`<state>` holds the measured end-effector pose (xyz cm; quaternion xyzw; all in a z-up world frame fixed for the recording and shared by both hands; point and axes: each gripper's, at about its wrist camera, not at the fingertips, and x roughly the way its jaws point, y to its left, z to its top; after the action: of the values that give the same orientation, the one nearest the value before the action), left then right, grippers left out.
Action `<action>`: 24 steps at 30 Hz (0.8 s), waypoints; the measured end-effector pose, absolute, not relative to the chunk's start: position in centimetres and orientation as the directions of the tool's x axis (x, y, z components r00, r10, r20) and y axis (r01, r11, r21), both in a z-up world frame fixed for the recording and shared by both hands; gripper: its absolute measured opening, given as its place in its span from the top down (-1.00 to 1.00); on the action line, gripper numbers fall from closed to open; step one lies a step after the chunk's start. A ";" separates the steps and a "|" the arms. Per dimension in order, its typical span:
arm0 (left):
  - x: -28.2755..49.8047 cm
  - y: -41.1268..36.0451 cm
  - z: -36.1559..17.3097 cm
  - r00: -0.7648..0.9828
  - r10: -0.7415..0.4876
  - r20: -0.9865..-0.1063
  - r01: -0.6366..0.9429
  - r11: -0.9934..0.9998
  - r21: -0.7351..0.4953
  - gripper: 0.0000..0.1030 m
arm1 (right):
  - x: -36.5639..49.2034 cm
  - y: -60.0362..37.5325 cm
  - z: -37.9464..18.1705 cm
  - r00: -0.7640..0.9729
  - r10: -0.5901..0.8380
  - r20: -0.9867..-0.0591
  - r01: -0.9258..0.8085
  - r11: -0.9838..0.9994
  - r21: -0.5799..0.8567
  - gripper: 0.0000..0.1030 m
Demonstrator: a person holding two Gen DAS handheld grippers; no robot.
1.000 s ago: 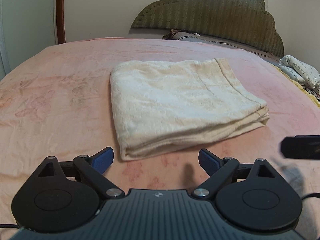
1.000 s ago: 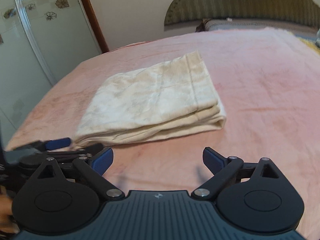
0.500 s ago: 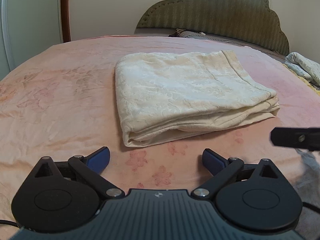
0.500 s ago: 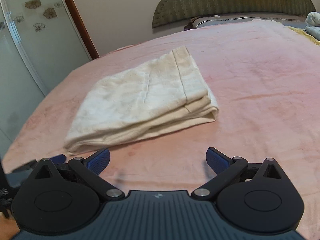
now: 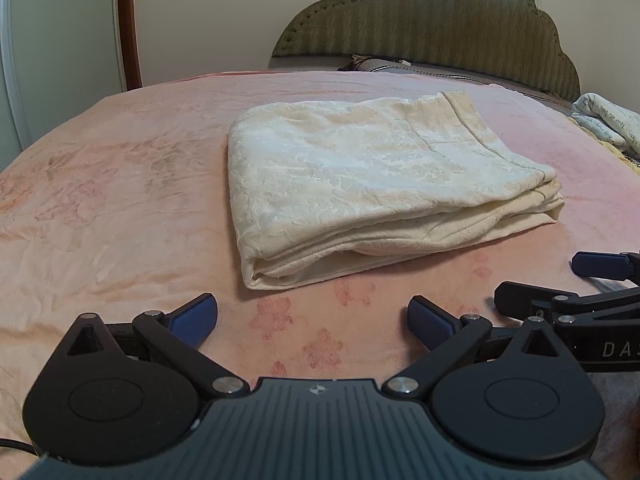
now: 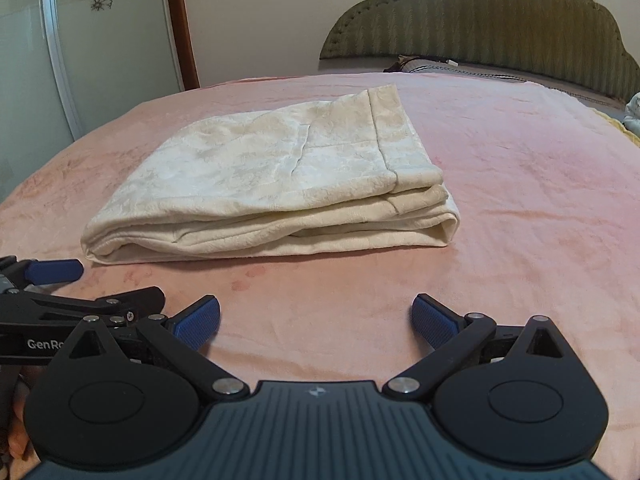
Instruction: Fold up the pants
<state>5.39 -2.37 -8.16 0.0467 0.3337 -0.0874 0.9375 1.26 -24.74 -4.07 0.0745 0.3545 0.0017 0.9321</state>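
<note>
The cream pants (image 5: 372, 184) lie folded into a thick rectangle on the pink bedspread (image 5: 120, 208); the right wrist view shows the same pants (image 6: 280, 184) with stacked layers facing me. My left gripper (image 5: 312, 316) is open, nothing between its blue pads, a short way in front of the pants' near edge. My right gripper (image 6: 316, 318) is open too and empty, also short of the pants. Each gripper shows at the edge of the other's view: the right gripper (image 5: 600, 280) at the right, the left gripper (image 6: 52, 284) at the left.
A green padded headboard (image 5: 440, 12) and a dark pillow (image 5: 400, 66) stand at the far end of the bed. A white printed cloth (image 5: 604, 124) lies at the far right. A glass door with flower stickers (image 6: 60, 40) is on the left wall.
Both views have drawn nearer to the bed and the pants look larger. The two grippers have come closer together, each showing more in the other's view. Jaws stand slightly wider.
</note>
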 end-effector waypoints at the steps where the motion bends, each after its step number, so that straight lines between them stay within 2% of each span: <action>1: 5.4 -2.4 -8.2 0.762 -0.133 -0.634 0.195 0.980 0.029 -1.00 | 1.3 -24.7 -4.1 0.751 0.055 -0.658 0.050 0.989 0.140 -1.00; 18: 5.4 -2.3 -8.2 0.761 -0.134 -0.635 0.196 0.980 0.028 -1.00 | 0.9 -24.4 -4.3 0.767 -0.014 -0.641 0.097 0.991 0.095 -1.00; 24: 5.3 -2.0 -8.1 0.769 -0.123 -0.627 0.176 0.984 0.023 -1.00 | 1.5 -25.5 -4.6 0.747 -0.037 -0.663 0.117 0.990 0.076 -1.00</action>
<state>5.29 -2.01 -8.08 0.0400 0.3305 -0.0796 0.9396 1.49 -25.48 -4.57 0.0562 0.3531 -0.0412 0.9330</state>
